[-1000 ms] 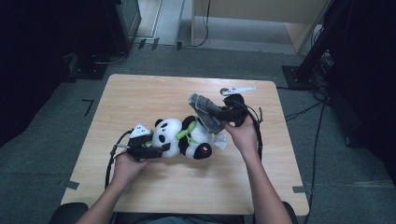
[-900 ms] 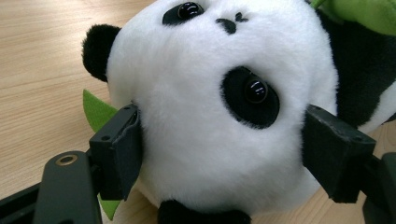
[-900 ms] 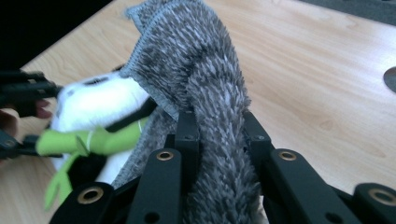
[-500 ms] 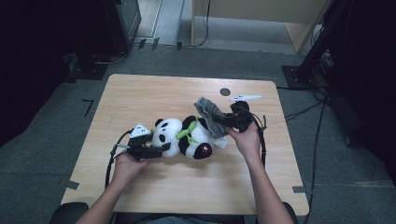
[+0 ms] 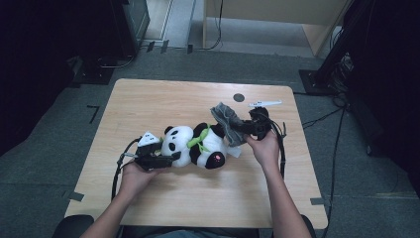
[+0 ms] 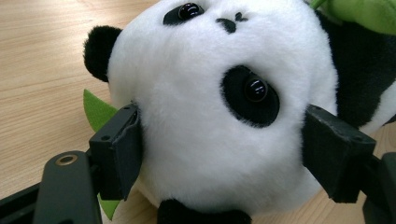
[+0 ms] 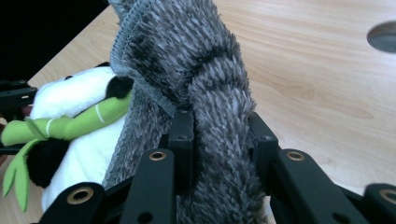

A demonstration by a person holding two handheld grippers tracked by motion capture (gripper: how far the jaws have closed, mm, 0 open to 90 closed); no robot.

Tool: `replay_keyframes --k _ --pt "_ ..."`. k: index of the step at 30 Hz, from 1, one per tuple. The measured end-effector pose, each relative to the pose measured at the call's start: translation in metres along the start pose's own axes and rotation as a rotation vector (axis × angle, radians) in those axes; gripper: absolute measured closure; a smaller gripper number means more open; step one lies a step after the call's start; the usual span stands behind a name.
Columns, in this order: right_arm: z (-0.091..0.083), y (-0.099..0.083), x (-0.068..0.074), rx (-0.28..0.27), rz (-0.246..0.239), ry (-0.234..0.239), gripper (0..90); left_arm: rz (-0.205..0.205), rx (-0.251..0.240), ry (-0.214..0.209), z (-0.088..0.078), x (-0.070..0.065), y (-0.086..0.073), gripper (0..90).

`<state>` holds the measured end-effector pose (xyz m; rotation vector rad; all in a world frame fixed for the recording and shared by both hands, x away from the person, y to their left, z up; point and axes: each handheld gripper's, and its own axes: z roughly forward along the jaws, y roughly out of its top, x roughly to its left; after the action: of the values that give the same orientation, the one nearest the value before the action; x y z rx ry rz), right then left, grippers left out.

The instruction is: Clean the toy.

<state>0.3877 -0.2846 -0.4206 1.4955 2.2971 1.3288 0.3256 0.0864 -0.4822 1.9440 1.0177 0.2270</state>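
A: Wooden table (image 5: 148, 99) on grey floor, dark surroundings, cables at the right. Where's the toy?

B: Plush panda (image 5: 195, 146) lies on its side near mid-table, head to the left, green bamboo sprig (image 5: 198, 141) across its chest.

A: Left side?

B: Left gripper (image 5: 166, 158) is at the panda's head, near-left of centre. In the left gripper view the jaws stand wide, one pad on each side of the white head (image 6: 219, 116), pressing into the fur. So it has hold of the head.

A: Right?

B: Right gripper (image 5: 242, 130) is just right of the panda's body, pointing left. A grey fuzzy cloth (image 5: 225, 119) is bunched between its jaws; in the right gripper view the cloth (image 7: 215, 116) rises from between the two jaws and drapes over toward the panda (image 7: 79, 98). Jaws narrow but have just been opening a little, cloth between them and pads on it.

A: Anything else on the table?

B: Small white piece (image 5: 265, 103) at the far right, dark round hole (image 5: 239, 97) beside it.
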Motion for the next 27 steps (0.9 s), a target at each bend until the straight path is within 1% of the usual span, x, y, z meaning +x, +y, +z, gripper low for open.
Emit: replay_keyframes --k 1,3,5,9,11,12,14,16,17,19,20,21,24,27 --pt "0.000 0.000 -0.001 0.002 0.007 -0.003 71.8 -0.001 0.000 -0.001 0.000 0.000 0.000 21.5" --pt "0.000 0.000 -0.002 0.008 -0.002 -0.008 73.3 0.000 0.000 0.000 0.000 0.000 0.000 21.5" --pt "-0.001 -0.001 -0.003 0.008 -0.002 -0.024 74.6 0.000 0.000 0.000 0.000 0.000 0.000 21.5" --pt "-0.004 -0.001 -0.006 0.020 -0.016 -0.101 75.5 0.005 0.003 -0.001 0.000 0.000 0.000 21.5" --pt "-0.007 -0.002 -0.009 0.027 -0.018 -0.122 75.5 0.006 0.003 0.000 0.000 0.000 0.000 21.5" --pt "-0.009 -0.002 -0.010 0.021 -0.013 -0.132 75.5 0.006 0.003 0.000 0.000 0.000 0.000 21.5" --pt "-0.014 -0.001 -0.010 -0.007 -0.008 -0.121 75.5 0.006 0.003 0.000 0.000 0.000 0.000 21.5" --pt "-0.020 0.002 -0.006 -0.038 -0.016 -0.110 75.5 0.006 0.003 0.000 0.000 0.000 0.000 21.5" --pt "-0.022 0.003 -0.003 -0.043 -0.027 -0.107 75.4 0.006 0.003 0.001 0.000 0.000 0.000 21.5" --pt "-0.025 0.006 0.005 -0.053 -0.060 -0.122 75.3 0.007 0.003 0.001 0.000 0.000 0.000 21.5" --pt "-0.026 0.008 0.010 -0.060 -0.071 -0.122 75.3 0.006 0.004 0.001 0.000 0.000 0.000 21.5" --pt "-0.027 0.009 0.013 -0.065 -0.080 -0.112 75.2 0.009 0.004 0.003 0.000 0.000 0.000 21.5" --pt "-0.029 0.013 0.024 -0.068 -0.082 -0.075 74.6 0.009 0.004 0.002 0.000 0.000 0.000 21.5" --pt "-0.029 0.016 0.035 -0.073 -0.101 -0.047 74.4 0.006 0.003 0.002 0.000 0.000 -0.001 21.5"
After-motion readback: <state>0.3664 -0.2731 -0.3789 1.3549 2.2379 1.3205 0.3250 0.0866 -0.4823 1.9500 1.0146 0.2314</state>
